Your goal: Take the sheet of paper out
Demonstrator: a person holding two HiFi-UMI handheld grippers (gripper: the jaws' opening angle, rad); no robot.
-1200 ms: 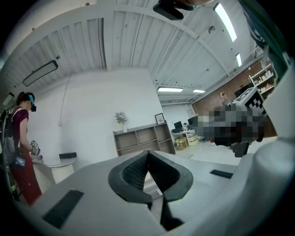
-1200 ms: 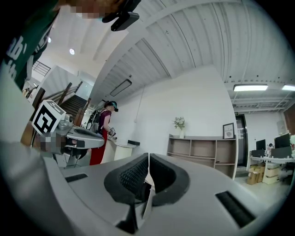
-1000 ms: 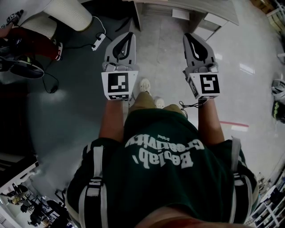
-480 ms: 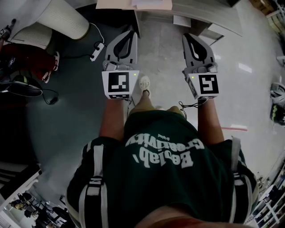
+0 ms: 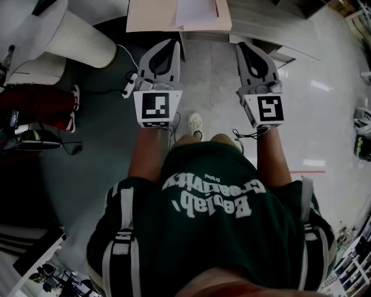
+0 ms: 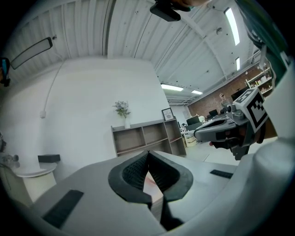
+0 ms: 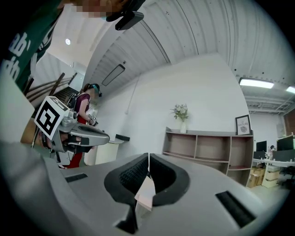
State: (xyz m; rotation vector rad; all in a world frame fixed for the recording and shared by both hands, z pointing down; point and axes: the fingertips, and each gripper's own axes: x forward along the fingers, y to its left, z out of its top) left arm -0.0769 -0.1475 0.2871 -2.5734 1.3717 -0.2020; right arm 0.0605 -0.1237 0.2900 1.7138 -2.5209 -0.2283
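The sheet of paper (image 5: 196,10) is lying white on top of a pale pink folder (image 5: 152,16). That folder is resting on the counter (image 5: 264,22) at the far edge of the head view, straight ahead of me. Nothing of mine is touching the sheet — both tongs are hanging short of the counter's edge, over the floor (image 5: 214,75).

My left tongs (image 5: 173,43) are pointing at the folder's near edge, tips pressed together and pinching nothing. In the left gripper view a sliver of pink is showing through the hollow behind the ribbed pads (image 6: 133,173). My right tongs (image 5: 241,46) are sitting near the folder's right corner, likewise pressed together and empty. A pale pink patch is peeking through their hollow in the same way.

I am wearing a dark green T-shirt (image 5: 214,220), and one pale shoe (image 5: 195,122) is showing between my arms. To my left a white ribbed cylinder (image 5: 81,39) is standing on the floor. Beyond the tongs an open shelf unit (image 7: 207,147) is standing against a white wall, carrying a small vase of flowers (image 7: 180,115).
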